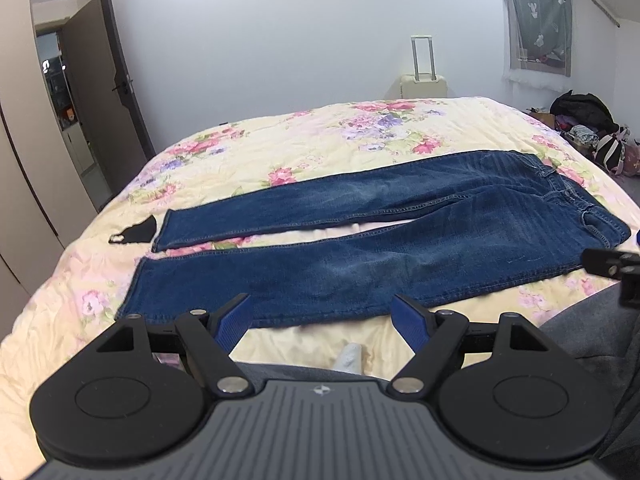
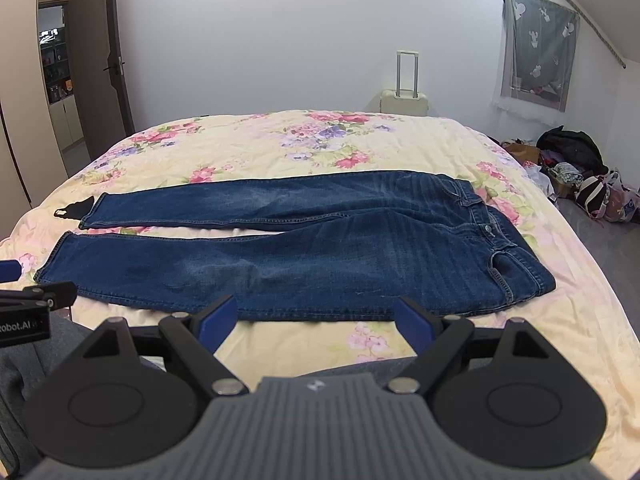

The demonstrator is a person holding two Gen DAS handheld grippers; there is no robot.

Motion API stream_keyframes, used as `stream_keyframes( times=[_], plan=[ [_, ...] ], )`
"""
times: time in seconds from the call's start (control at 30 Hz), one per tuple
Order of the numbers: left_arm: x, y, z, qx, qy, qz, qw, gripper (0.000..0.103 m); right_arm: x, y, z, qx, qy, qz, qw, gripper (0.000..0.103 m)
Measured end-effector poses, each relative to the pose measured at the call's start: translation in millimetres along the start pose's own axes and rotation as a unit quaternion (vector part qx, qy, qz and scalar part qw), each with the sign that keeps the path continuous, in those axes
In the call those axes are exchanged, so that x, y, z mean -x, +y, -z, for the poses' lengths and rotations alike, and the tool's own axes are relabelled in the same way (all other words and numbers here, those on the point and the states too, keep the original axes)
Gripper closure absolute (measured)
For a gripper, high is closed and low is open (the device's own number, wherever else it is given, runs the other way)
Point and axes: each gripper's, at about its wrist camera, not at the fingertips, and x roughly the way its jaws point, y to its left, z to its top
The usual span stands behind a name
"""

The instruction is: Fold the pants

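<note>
A floral quilted bed (image 2: 280, 136) leaves wide bare cover beyond the blue denim jeans (image 2: 320, 248), which lie flat and unfolded across it, waistband right, legs left. A black mask (image 2: 74, 208) touches the far hem. Left gripper (image 1: 322, 314) and right gripper (image 2: 316, 318) hover at the near edge, both spread wide, empty.

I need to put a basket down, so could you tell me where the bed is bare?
The bed is bare beyond the jeans, towards the suitcase. The black cloth crowds the cuffs.
</note>
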Motion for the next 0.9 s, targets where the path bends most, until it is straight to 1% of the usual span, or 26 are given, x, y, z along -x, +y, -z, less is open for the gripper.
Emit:
stream_keyframes(
  times=[0.1, 0.17, 0.23, 0.33, 0.37, 0.43, 0.47, 0.53, 0.6, 0.63, 0.7, 0.73, 0.77, 0.83, 0.87, 0.9],
  plan=[
    [-6, 19, -4, -0.005, -0.006, -0.008, 0.9999, 0.018, -1, -11, -3, 0.002, -0.018, -0.007, 1.0, 0.021],
    [-12, 35, -7, -0.007, -0.01, -0.017, 0.9998, 0.02, -3, -23, -5, 0.0, -0.031, -0.008, 1.0, 0.021],
    [-18, 48, -9, -0.024, -0.018, -0.033, 0.999, 0.023, -6, -34, -8, 0.004, -0.038, -0.001, 0.999, 0.021],
    [-31, 69, -14, -0.052, -0.023, -0.058, 0.9967, 0.034, -13, -52, -15, 0.03, -0.054, 0.012, 0.998, 0.021],
    [-36, 75, -16, -0.062, -0.022, -0.062, 0.9959, 0.039, -15, -59, -18, 0.041, -0.061, 0.015, 0.997, 0.021],
    [-48, 89, -20, -0.083, -0.021, -0.067, 0.994, 0.043, -19, -71, -23, 0.061, -0.075, 0.017, 0.995, 0.021],
    [-54, 95, -22, -0.096, -0.02, -0.07, 0.9927, 0.048, -22, -78, -26, 0.072, -0.08, 0.02, 0.994, 0.021],
    [-70, 111, -26, -0.119, -0.014, -0.075, 0.99, 0.05, -29, -92, -31, 0.096, -0.089, 0.029, 0.991, 0.021],
    [-90, 129, -28, -0.145, -0.002, -0.074, 0.9866, 0.051, -39, -107, -39, 0.118, -0.092, 0.052, 0.987, 0.022],
    [-103, 137, -27, -0.163, 0.008, -0.074, 0.9838, 0.051, -47, -116, -44, 0.129, -0.089, 0.064, 0.985, 0.023],
    [-130, 150, -21, -0.207, 0.026, -0.074, 0.9752, 0.052, -60, -132, -52, 0.143, -0.079, 0.078, 0.983, 0.033],
    [-146, 157, -16, -0.226, 0.04, -0.075, 0.9703, 0.052, -68, -141, -56, 0.147, -0.071, 0.082, 0.983, 0.04],
    [-160, 163, -11, -0.24, 0.058, -0.076, 0.966, 0.052, -78, -153, -61, 0.151, -0.061, 0.083, 0.983, 0.045],
    [-193, 175, 6, -0.265, 0.097, -0.075, 0.9564, 0.052, -95, -171, -69, 0.15, -0.042, 0.087, 0.984, 0.049],
    [-209, 181, 15, -0.278, 0.116, -0.077, 0.9504, 0.052, -105, -182, -74, 0.152, -0.033, 0.091, 0.984, 0.053],
    [-221, 186, 24, -0.29, 0.134, -0.077, 0.9444, 0.052, -113, -190, -76, 0.155, -0.025, 0.096, 0.983, 0.056]
  ],
)
